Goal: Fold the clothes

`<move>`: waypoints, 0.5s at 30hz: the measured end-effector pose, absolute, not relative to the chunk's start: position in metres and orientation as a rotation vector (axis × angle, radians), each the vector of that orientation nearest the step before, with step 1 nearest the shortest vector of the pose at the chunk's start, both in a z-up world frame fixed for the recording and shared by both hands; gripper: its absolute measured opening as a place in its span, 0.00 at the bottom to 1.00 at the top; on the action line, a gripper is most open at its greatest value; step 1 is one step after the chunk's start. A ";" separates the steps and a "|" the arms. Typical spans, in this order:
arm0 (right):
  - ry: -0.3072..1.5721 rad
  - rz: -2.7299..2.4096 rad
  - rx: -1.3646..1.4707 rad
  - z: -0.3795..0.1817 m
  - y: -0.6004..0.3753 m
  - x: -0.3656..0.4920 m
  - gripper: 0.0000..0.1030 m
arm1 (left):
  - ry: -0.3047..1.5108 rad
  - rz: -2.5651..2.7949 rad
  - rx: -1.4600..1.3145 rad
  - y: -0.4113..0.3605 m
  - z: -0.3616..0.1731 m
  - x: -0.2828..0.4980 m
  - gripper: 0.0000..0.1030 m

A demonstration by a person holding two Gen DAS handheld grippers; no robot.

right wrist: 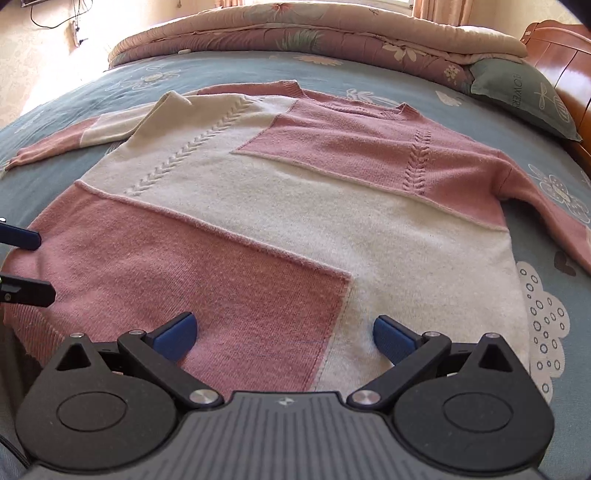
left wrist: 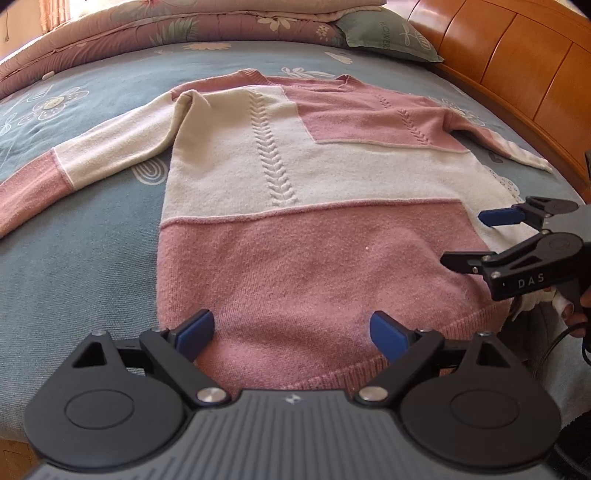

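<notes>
While both tools stand idle above the garment, the holdings read as follows.

Item: pink and cream colour-block knitted sweater point(left wrist: 295, 192), cable-stitch ribs down the front. It lies flat and face up on the bed, neckline toward the far end, ribbed hem at the near edge. Both sleeves are spread outward; the sleeve point(left wrist: 74, 162) on the left of the left wrist view runs cream, then pink, to the picture's edge, and the other sleeve reaches toward the headboard side.

Item: grey-blue bedsheet with white flower print point(left wrist: 74, 258), beneath the sweater and bare on either side of it.

Item: folded pink floral quilt point(right wrist: 314, 33), along the far end of the bed.

Item: grey-green pillow with lettering point(right wrist: 524, 96), beside the quilt, against the orange wooden headboard point(left wrist: 517, 51).

Item: left gripper point(left wrist: 291, 332), black with blue pads. Jaws wide apart, nothing between them; it hangs over the pink hem band, the pads clear of the knit as far as can be seen.

Item: right gripper point(right wrist: 284, 336), same make. Jaws spread wide and empty, over the lower front where the pink panel meets the cream. In the left wrist view it enters from the right, carried in a hand point(left wrist: 576, 314), by the sweater's side edge.
</notes>
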State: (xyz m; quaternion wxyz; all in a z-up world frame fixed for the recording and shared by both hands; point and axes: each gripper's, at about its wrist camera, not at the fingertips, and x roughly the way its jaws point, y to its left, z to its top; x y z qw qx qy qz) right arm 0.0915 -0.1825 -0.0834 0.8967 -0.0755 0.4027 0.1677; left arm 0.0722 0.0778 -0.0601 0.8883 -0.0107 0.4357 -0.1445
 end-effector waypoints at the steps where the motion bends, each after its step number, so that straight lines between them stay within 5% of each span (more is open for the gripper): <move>1: 0.817 0.340 -0.145 -0.085 -0.185 0.086 1.00 | 0.889 -0.317 -0.030 0.076 -0.055 0.075 0.88; 15: 0.750 0.282 -0.090 -0.089 -0.192 0.068 1.00 | 0.914 -0.345 -0.096 0.034 -0.067 0.124 0.89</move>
